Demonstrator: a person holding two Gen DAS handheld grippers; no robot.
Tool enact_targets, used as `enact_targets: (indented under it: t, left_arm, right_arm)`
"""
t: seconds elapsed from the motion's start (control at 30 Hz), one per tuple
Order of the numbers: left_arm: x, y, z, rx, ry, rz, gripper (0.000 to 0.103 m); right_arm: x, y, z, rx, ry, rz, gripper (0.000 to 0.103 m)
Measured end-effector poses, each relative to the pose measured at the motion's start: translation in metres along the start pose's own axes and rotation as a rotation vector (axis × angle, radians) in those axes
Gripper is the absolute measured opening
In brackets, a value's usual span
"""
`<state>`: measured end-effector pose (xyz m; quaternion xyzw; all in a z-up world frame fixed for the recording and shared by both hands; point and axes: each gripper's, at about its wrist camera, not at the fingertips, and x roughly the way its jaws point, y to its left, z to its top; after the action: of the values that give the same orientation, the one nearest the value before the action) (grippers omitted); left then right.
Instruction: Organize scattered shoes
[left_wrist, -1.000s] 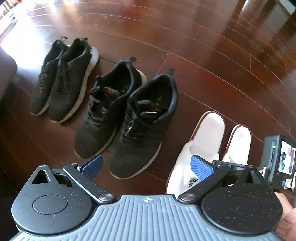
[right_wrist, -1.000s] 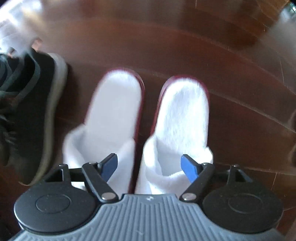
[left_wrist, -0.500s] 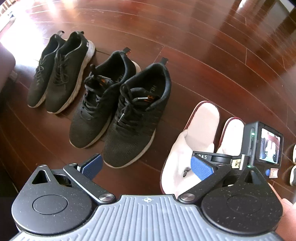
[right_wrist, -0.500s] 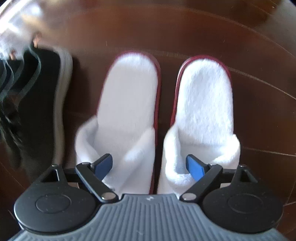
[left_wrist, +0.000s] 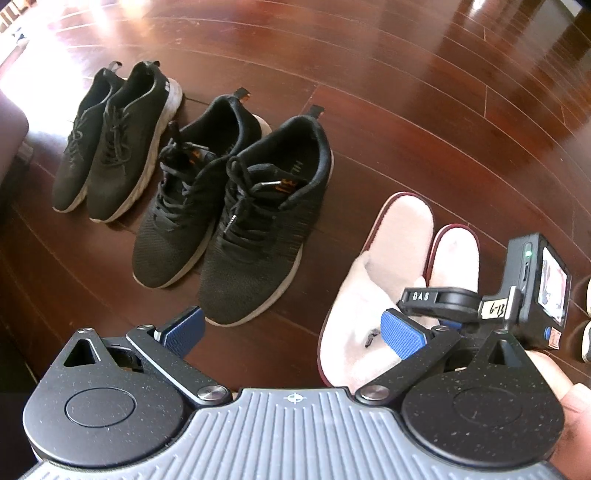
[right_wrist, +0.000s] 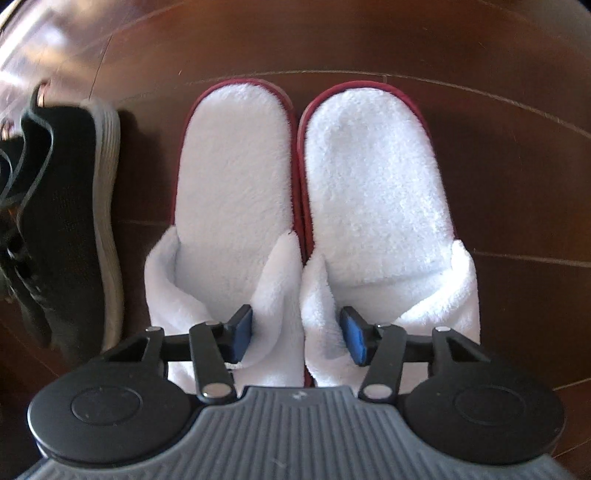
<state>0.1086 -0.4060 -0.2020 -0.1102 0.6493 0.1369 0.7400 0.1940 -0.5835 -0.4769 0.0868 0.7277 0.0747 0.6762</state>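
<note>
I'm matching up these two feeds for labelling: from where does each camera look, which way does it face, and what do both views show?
Left wrist: on the left gripper, facing down at the wooden floor, black sneakers and slippers; own open fingers and a hand show.
Right wrist: on the right gripper, facing down over the white slippers; its fingers straddle both slippers' adjoining inner edges, having just closed further.
Shared: slippers, nearest sneaker, floor; the right gripper appears in the left view.

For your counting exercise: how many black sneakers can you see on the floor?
4. Two sit paired at the far left; two larger ones stand beside them, left of the white slippers. Partial shoes at the right edge may be more.
</note>
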Motion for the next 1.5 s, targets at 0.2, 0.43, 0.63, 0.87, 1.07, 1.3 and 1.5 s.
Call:
enact_targets:
  t: [0.2,0.43,0.63,0.87,1.07,1.3,1.5]
  left_arm:
    - [0.0,-0.006,-0.001,0.011,0.0,-0.004,0.102]
    - [0.0,-0.008,0.004,0.016,-0.004,-0.006,0.102]
    - [0.001,-0.008,0.007,0.008,-0.003,-0.008,0.102]
    - [-0.001,-0.013,0.006,0.02,-0.012,-0.011,0.102]
    - [-0.007,-0.026,0.0,0.052,-0.029,-0.016,0.102]
    - [-0.013,-0.051,-0.014,0.125,-0.053,-0.018,0.102]
    - [-0.018,-0.077,-0.03,0.194,-0.078,-0.016,0.102]
  right_arm:
    - [-0.008,-0.016,0.004,0.048,-0.046,0.036,0.068]
    - [-0.005,-0.039,0.008,0.098,-0.015,0.056,0.071]
    - [-0.008,-0.04,0.011,0.037,-0.009,-0.04,0.038]
    - [-0.018,-0.064,0.017,0.053,-0.002,0.023,0.019]
    - [-0.043,-0.112,0.012,0.19,-0.073,0.118,0.019]
    - [-0.087,-0.177,0.008,0.317,-0.172,0.189,0.019]
    - [-0.135,-0.264,-0.01,0.497,-0.304,0.217,0.019]
